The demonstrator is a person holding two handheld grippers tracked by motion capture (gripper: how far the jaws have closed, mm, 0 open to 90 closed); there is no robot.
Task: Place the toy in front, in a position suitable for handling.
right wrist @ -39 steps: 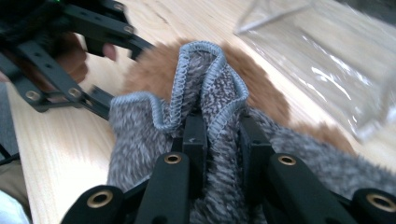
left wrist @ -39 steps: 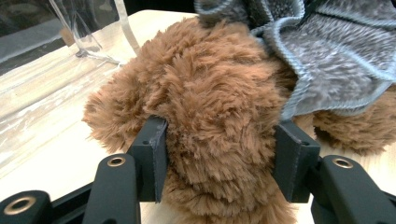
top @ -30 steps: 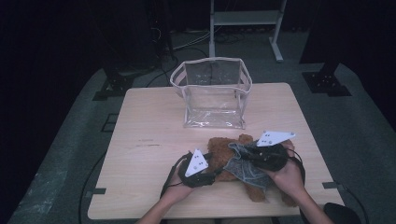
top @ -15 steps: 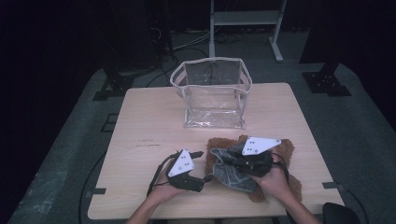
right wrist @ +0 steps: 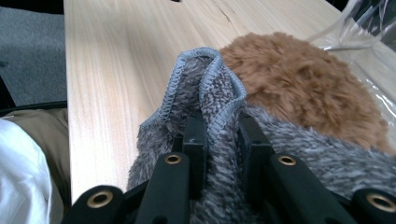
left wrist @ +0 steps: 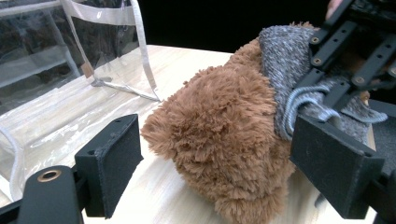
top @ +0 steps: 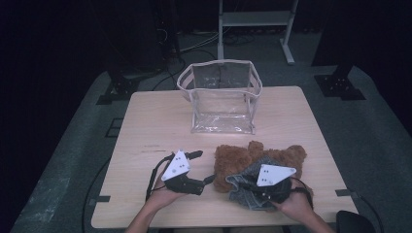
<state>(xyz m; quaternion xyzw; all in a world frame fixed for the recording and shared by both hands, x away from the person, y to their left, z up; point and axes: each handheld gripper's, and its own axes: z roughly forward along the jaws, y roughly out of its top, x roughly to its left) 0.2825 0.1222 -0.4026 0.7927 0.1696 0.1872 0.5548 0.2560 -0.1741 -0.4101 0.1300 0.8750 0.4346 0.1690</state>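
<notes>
Right gripper (top: 252, 187): we pinch the hem of the grey knit garment (right wrist: 205, 88) between nearly closed jaws, keeping its opening gathered on the brown plush bear (top: 252, 160).
Left gripper (top: 198, 167): jaws have just been opening, wide and empty, freed to regrip beside the bear.
Table (top: 155, 121): bear lies near our edge.
Clear bag (top: 221, 97): upright beyond, apart.

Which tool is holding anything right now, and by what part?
The right tool pinches the grey knit garment by its hemmed edge. The left tool is open, holding nothing, jaws either side of the teddy bear.
</notes>
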